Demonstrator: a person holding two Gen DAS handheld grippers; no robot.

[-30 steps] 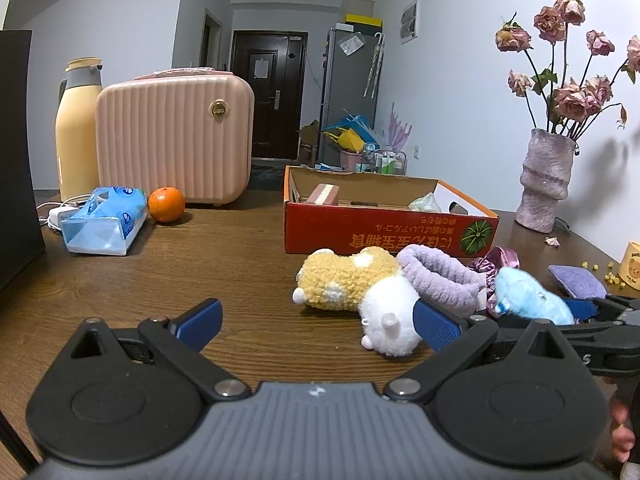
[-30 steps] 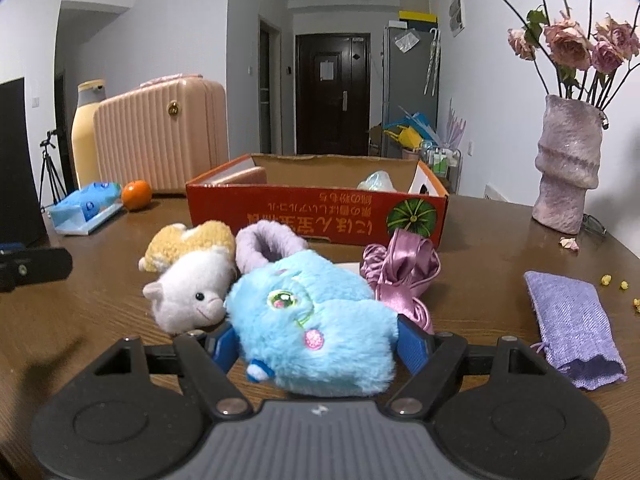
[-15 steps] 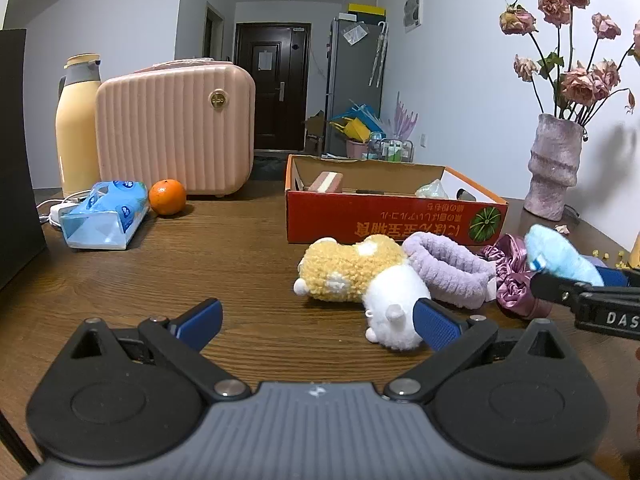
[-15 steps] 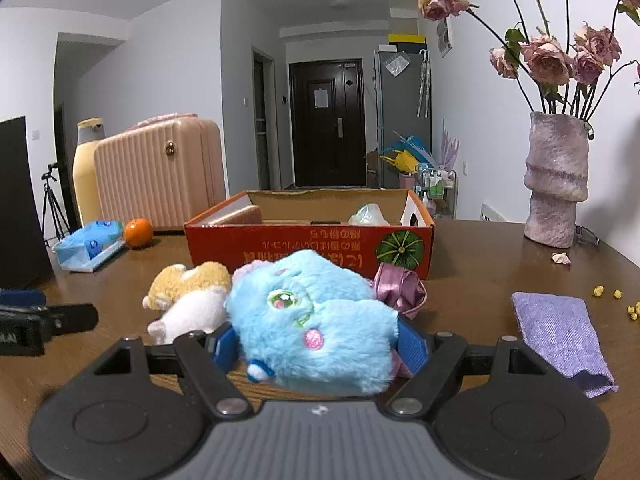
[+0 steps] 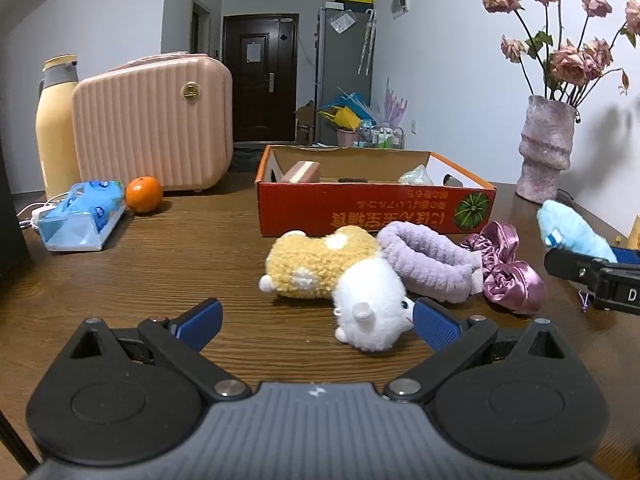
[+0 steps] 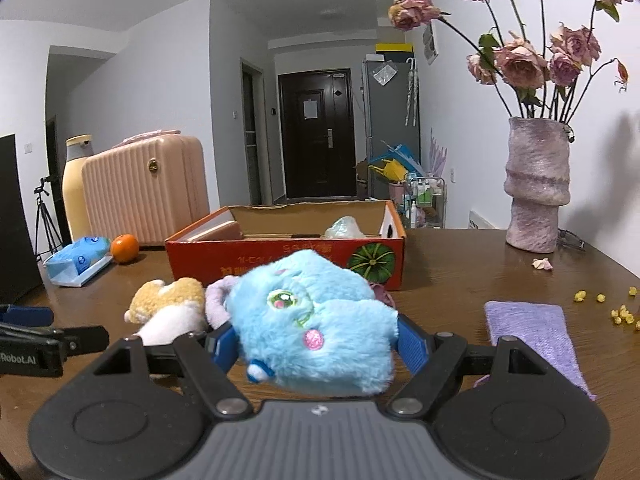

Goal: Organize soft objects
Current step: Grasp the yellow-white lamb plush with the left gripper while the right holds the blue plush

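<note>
Short of the red cardboard box [image 6: 280, 258] on the table [image 6: 460, 276], the right tool [image 6: 316, 346] clenches the blue plush toy [image 6: 316, 320], whose squashy fur could slip free, while the left tool [image 5: 316, 320], spread empty, may nudge the white plush [image 5: 370, 300].

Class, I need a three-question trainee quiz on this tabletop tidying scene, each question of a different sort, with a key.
1. True or false: the right hand-held gripper holds the blue plush toy.
2. Which lies nearest the left hand-held gripper? A orange B white plush toy C vase
3. Fill in: the red cardboard box stands ____ the purple headband.

Key: 1 true; 2 B; 3 behind
</note>
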